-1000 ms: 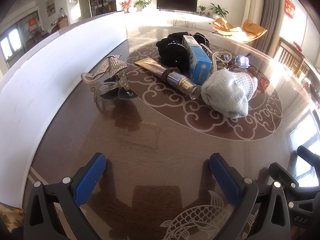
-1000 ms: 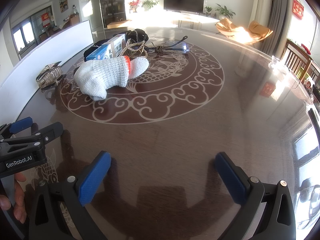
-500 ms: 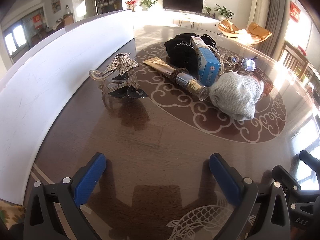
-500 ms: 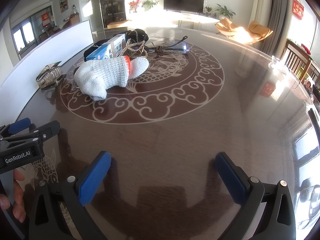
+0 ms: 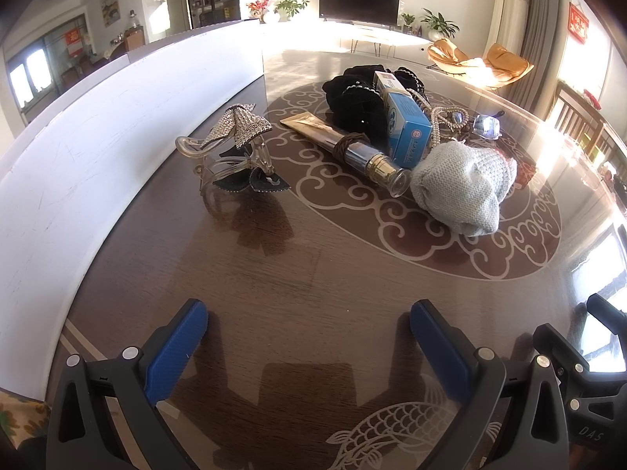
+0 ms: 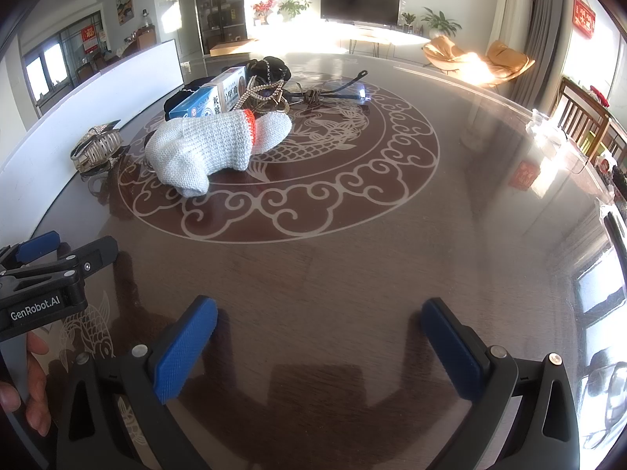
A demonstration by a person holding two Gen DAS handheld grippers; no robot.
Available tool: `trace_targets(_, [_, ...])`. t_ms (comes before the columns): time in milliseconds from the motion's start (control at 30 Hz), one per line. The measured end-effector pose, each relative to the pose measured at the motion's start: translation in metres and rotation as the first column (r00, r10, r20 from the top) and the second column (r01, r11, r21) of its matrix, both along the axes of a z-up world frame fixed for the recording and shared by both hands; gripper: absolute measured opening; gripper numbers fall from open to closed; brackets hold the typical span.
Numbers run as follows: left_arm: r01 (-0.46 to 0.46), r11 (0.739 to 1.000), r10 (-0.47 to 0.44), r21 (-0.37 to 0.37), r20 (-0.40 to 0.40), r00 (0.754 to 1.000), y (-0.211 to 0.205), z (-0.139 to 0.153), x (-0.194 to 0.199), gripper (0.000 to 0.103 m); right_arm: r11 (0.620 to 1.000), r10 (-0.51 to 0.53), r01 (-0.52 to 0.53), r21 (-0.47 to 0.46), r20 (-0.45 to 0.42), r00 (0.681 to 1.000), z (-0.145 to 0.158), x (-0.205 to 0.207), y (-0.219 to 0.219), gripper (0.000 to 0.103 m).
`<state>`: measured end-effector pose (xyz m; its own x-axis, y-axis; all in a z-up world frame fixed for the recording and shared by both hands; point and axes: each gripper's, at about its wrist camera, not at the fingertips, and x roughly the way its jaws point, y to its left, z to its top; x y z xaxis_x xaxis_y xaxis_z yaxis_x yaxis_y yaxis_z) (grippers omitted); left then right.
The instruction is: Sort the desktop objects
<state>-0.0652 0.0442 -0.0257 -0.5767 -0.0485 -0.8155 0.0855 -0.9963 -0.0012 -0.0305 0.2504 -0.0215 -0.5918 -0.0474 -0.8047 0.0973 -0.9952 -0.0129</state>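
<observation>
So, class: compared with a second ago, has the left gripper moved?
Yes. In the right wrist view the left gripper has slid down and left, away from the stationary knitted glove.

1. Clear hair claw (image 5: 231,152) with rhinestone bow, standing apart near the white board.
2. Gold-capped tube (image 5: 352,152), lying flat, a brown ring around it.
3. Blue-white box (image 5: 405,127), leaning on black fabric (image 5: 354,98).
4. Grey knitted glove (image 5: 462,186), crumpled, beside the tube's cap.
5. Pearl chain (image 5: 446,117), behind the glove.
</observation>
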Motion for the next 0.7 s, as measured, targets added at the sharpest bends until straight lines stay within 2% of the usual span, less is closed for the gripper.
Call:
trace_targets(467, [-0.004,1.0,0.004,0.0,0.002,1.0,-0.001,0.0,0.0,0.103,1.0,0.0,0.0,0.0,0.0,1.0,0.0,0.0,0.0,0.103])
trace_targets(700, [-0.119,0.993,0.119,0.003,0.003,0.993,-0.022,0.0,-0.002,0.103,1.0,0.0,0.0,0.0,0.0,1.0,0.0,0.0,0.0,0.103])
